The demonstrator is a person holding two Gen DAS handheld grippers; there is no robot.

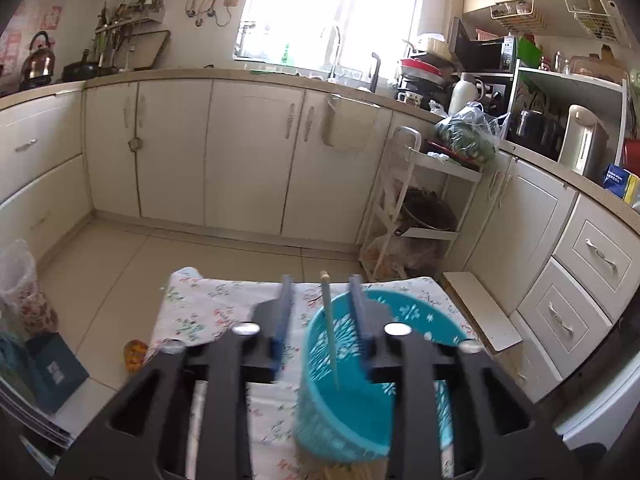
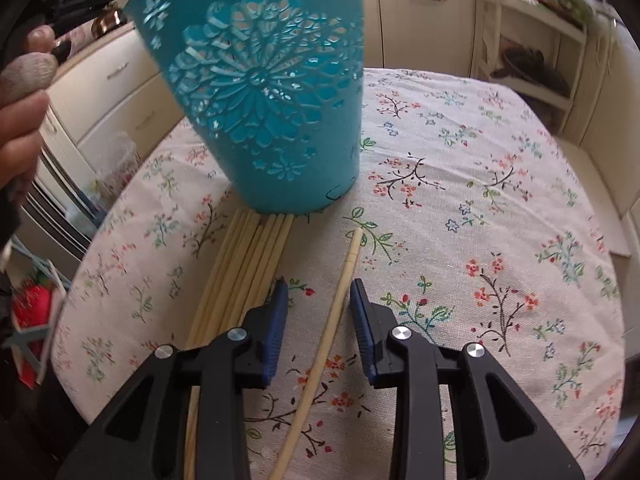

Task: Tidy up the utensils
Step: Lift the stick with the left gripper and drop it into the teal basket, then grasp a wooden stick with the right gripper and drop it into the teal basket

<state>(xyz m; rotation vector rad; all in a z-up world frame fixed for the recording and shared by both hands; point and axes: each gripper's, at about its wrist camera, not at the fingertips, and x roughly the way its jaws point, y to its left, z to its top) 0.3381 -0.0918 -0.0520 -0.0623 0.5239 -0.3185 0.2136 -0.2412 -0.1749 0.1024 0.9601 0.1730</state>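
Note:
A teal perforated utensil holder [image 2: 264, 92] stands tilted on the floral tablecloth, its base resting on a bundle of wooden chopsticks [image 2: 240, 268]. One chopstick [image 1: 330, 328] stands inside the holder [image 1: 344, 400]. My left gripper [image 1: 322, 292] is open above the holder's rim, its fingers either side of that chopstick without touching it. My right gripper [image 2: 318, 292] is open low over the cloth, with a single loose chopstick [image 2: 324, 344] lying between its fingers.
The floral-clothed table [image 2: 480, 200] sits in a kitchen. A white rack [image 1: 420, 208] with pans stands beyond the table. Cream cabinets [image 1: 240, 152] line the walls. A person's hand [image 2: 20, 112] shows at the left of the right wrist view.

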